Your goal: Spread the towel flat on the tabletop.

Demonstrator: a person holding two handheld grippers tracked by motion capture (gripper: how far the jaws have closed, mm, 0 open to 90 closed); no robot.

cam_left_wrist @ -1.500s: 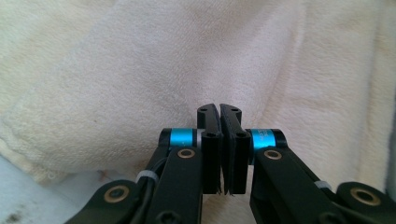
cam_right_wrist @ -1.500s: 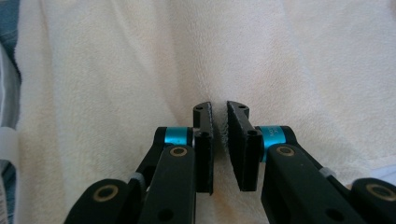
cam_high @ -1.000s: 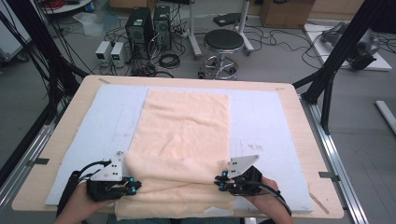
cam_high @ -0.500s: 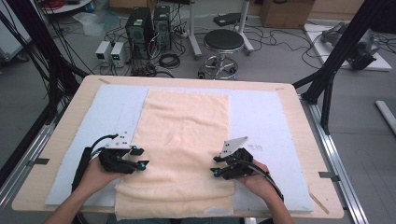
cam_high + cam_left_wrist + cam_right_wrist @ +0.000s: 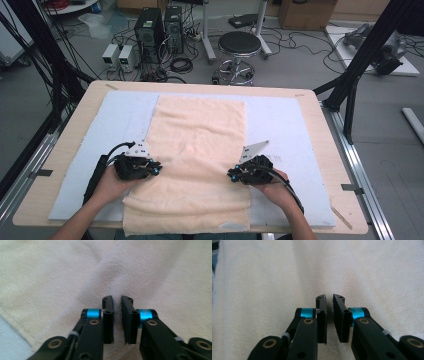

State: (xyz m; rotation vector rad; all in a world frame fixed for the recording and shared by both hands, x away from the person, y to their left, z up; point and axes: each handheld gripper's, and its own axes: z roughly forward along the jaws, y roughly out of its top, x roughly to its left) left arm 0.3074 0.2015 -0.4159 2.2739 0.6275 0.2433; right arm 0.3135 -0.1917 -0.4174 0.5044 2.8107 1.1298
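A peach towel (image 5: 200, 125) lies lengthwise down the middle of a pale blue mat (image 5: 285, 125). Its near part is bunched into a soft cross fold (image 5: 192, 172) between the two grippers. My left gripper (image 5: 156, 169) sits at the towel's left edge and my right gripper (image 5: 231, 175) at its right edge, both pointing inward. In the left gripper view, the jaws of the left gripper (image 5: 116, 298) stand almost together, with a ridge of towel (image 5: 130, 272) running up from them. In the right gripper view, the right gripper (image 5: 329, 298) looks the same, pinched on towel pile (image 5: 287, 277).
The mat covers a wooden table (image 5: 312, 107) whose near edge the towel overhangs. Beyond the far edge, on the floor, stand a round stool (image 5: 239, 45), computer towers (image 5: 157, 27) and cables. Black frame posts (image 5: 350, 85) rise at both sides.
Both grippers have moved away from the near edge toward the table's middle. The near part of the towel has been drawn along into a raised fold between them.
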